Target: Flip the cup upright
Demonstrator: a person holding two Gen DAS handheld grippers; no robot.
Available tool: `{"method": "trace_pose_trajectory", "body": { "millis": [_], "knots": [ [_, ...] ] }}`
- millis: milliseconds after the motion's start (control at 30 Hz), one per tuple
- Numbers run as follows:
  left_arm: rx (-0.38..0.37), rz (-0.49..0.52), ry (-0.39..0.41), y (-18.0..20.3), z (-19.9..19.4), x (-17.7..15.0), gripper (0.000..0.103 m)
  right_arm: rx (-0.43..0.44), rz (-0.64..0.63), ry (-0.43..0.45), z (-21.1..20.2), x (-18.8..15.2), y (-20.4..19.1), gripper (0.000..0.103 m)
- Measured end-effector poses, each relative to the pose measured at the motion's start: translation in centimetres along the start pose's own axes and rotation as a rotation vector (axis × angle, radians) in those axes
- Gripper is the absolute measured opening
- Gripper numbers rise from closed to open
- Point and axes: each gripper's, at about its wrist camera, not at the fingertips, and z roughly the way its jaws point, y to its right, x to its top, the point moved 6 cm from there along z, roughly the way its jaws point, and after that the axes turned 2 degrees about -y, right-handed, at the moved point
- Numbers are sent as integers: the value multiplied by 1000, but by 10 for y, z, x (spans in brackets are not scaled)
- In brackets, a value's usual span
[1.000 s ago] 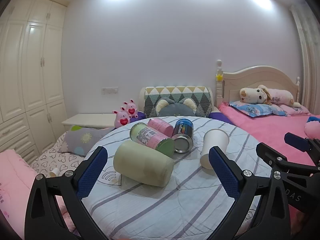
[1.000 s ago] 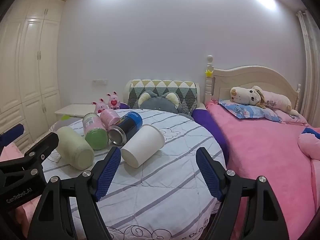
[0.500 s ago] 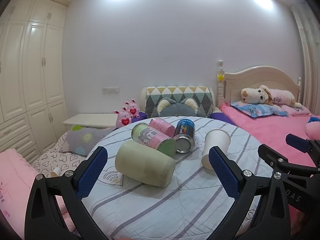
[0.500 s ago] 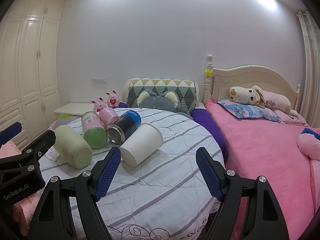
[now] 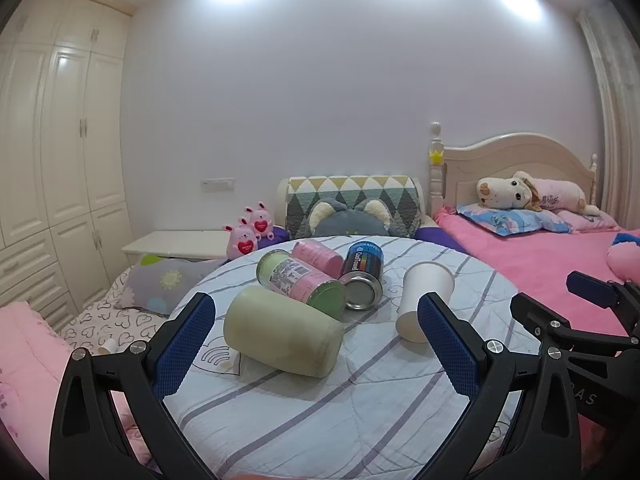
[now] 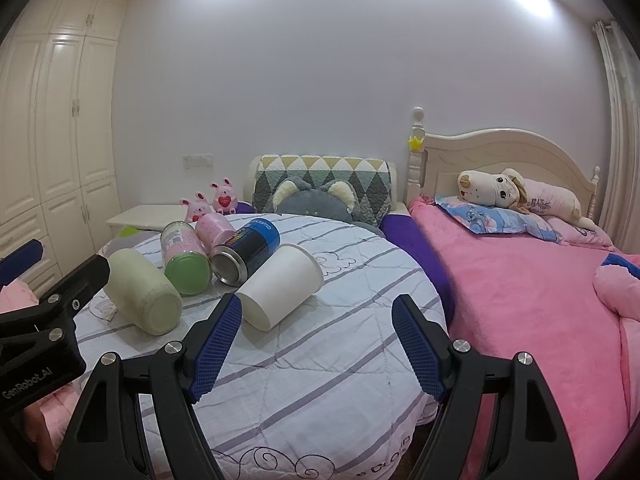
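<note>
On the striped round table point(image 6: 320, 364), from the left: a pale green cylinder point(image 6: 140, 292), a green-ended jar point(image 6: 186, 258), a dark can point(image 6: 246, 250), then the white paper cup point(image 6: 280, 286) lying on its side. Left gripper point(image 5: 316, 344) spread wide, holding nothing; right gripper point(image 6: 316, 344) likewise, just near of the cup.

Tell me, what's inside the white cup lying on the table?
You can't see inside. The white cup lies on its side on the striped tablecloth, with its closed bottom facing both cameras and its open mouth pointing away. Beside it lies a dark can.
</note>
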Motion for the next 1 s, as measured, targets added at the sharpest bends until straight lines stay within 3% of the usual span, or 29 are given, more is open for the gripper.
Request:
{"method": "trace_pose_trajectory", "body": {
  "millis": [600,1000],
  "knots": [
    [15,3,-47,-8,11,-3,102,40,-4,-36,9,3,-4,79],
    [35,-84,-139,-47,41,-2,102,212,-72,-144,55,24,-37,79]
  ]
}}
